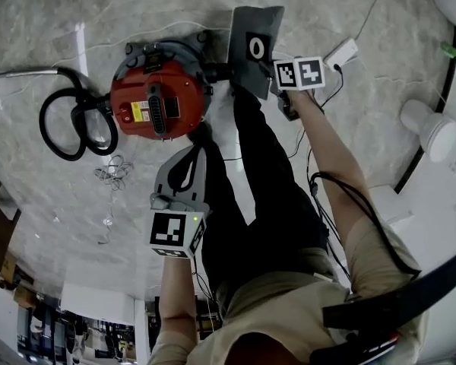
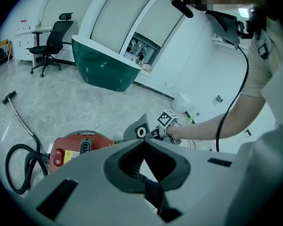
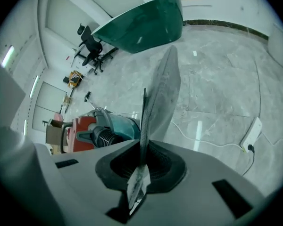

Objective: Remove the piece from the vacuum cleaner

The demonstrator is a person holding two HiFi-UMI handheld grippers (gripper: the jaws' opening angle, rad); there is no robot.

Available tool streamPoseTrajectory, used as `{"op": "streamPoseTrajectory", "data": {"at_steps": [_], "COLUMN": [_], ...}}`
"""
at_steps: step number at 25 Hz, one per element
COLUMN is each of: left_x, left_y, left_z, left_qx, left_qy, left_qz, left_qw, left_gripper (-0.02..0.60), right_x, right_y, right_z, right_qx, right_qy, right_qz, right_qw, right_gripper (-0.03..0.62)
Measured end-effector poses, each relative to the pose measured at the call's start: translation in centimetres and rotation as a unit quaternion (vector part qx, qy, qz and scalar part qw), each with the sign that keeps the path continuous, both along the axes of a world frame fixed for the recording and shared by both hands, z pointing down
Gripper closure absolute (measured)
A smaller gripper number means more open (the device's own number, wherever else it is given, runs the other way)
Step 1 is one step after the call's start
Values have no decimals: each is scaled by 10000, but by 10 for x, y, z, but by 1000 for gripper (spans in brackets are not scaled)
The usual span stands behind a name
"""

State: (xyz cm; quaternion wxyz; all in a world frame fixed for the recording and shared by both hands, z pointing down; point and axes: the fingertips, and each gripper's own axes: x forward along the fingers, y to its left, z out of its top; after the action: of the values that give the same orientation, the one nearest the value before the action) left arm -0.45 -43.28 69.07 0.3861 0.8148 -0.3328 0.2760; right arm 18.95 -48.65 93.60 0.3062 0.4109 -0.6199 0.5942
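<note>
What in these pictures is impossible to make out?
- Vacuum label print: head view, too small.
- Piece face: right gripper view, nearly edge-on.
- Vacuum's lower part: right gripper view, hidden behind the right claw.
- Wand tip: head view, cut off by the left edge.

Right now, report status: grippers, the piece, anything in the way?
Left gripper jaws shut, empty. Right gripper jaws shut on flat grey piece, beside red vacuum cleaner. Hose coiled on vacuum's far side, not in the way.

Matt piece (image 1: pixel 247 29), glossy plastic vacuum cleaner (image 1: pixel 175 90)
</note>
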Motion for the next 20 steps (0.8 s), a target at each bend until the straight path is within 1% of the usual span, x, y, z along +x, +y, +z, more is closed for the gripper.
{"op": "streamPoseTrajectory", "data": {"at_steps": [3,8,12,17,20], "left_x": [0,0,1,-13,-19], "left_y": [-6,-13,-11,-10,-2], "left_z": [-19,-66,-112,-177,-212], "left_qx": [193,520,743,1205,1451], "left_qy": [28,34,231,406,487], "left_qz": [-28,36,172,283,475], "left_qw": [9998,9986,9968,9915,9871], "left_gripper": [588,588,588,588,588], "right_x": [8,10,21,16,10], "right_y": [-5,-13,5,18,29], "right_z": [-24,-84,-146,-234,-287], "right_qx": [86,335,514,1091,1471], "right_qy": [-51,-60,80,221,276], "right_qz": [170,109,151,103,120], "right_qw": [9998,9994,9985,9937,9887], "right_gripper": [569,569,569,569,569]}}
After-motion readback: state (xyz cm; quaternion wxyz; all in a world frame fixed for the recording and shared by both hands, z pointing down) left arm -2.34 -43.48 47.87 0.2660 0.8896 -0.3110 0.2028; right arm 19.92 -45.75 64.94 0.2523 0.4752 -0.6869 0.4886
